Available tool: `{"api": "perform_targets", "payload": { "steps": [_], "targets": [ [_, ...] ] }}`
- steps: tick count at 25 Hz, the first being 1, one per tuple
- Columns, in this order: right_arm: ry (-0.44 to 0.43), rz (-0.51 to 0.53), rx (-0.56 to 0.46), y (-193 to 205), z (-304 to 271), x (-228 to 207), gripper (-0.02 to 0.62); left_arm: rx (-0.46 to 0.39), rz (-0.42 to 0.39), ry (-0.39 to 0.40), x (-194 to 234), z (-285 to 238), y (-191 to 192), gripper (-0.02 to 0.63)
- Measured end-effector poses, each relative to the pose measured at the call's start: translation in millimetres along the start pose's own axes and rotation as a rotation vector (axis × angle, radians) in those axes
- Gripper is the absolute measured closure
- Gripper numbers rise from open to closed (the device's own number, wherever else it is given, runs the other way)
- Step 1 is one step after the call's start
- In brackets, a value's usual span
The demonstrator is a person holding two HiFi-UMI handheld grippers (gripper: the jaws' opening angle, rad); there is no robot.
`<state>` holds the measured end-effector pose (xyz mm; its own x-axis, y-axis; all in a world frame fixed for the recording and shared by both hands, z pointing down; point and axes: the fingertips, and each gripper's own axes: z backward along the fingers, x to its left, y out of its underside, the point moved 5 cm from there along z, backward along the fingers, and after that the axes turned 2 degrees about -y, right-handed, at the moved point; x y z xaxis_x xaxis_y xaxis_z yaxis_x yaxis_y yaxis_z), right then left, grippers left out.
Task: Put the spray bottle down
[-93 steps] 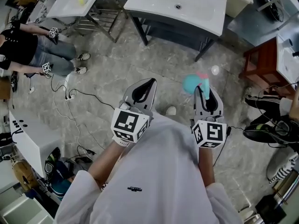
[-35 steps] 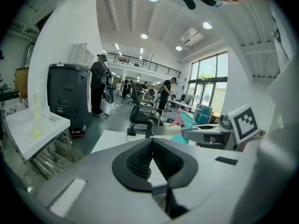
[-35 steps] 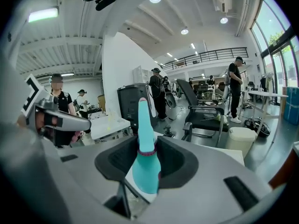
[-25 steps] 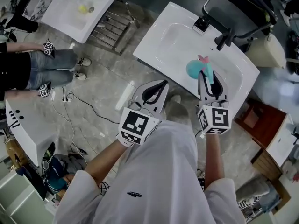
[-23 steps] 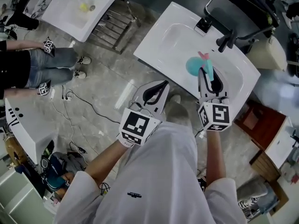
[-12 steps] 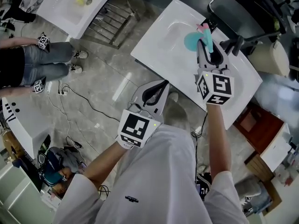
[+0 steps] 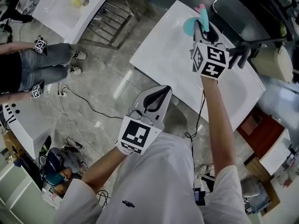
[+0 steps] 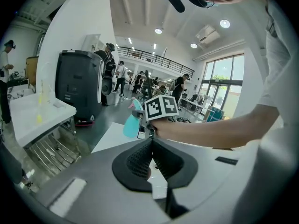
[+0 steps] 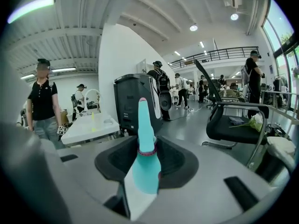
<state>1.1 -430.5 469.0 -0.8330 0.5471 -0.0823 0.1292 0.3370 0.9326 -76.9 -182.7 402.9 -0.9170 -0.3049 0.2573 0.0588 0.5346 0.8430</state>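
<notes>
Closest in, by the person's white shirt, the left tool (image 7: pixel 163 90) hangs low over the grey floor (image 7: pixel 107 78), just short of the near edge of the white bench (image 7: pixel 163 59). Its own view shows the jaws pressed together with nothing between them; it looks parked out of the way, having no part in this step. Past it the right arm stretches out long over the bench, which seems the reason for the reach: the free spot chosen lies at the far end of the slab. The right tool (image 7: pixel 204 31) is clamped on the spray bottle (image 7: pixel 188 26), its pads standing fairly wide apart because the teal body fills the gap between them. In the right gripper view the bottle's narrow top, ringed in pink, rises straight up between the jaws, so it is carried upright, probably so that it can be set on its base and stand by itself. From above the bottle sits over the far corner of the bench; whether its base touches the surface yet I cannot tell, though the left gripper view shows it low and close to the white top. The grip has not let go, so the putting down is not yet done. Beyond the bench stands a black office chair (image 7: pixel 243 6), and far off to the left, another white bench (image 7: pixel 70 6).
</notes>
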Motion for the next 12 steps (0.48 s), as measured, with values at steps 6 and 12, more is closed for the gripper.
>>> {"api": "perform_targets", "payload": {
  "steps": [6, 12],
  "targets": [
    [0.032, 0.03, 0.026, 14.6, -44.0, -6.9, 0.469, 0.017, 0.008, 0.01, 13.8, -13.7, -1.7, 0.603],
    [0.061, 0.026, 0.029, 21.2, -68.5, -3.9, 0.469, 0.031, 0.01, 0.015, 24.7, -22.1, -0.4, 0.603]
  ]
}}
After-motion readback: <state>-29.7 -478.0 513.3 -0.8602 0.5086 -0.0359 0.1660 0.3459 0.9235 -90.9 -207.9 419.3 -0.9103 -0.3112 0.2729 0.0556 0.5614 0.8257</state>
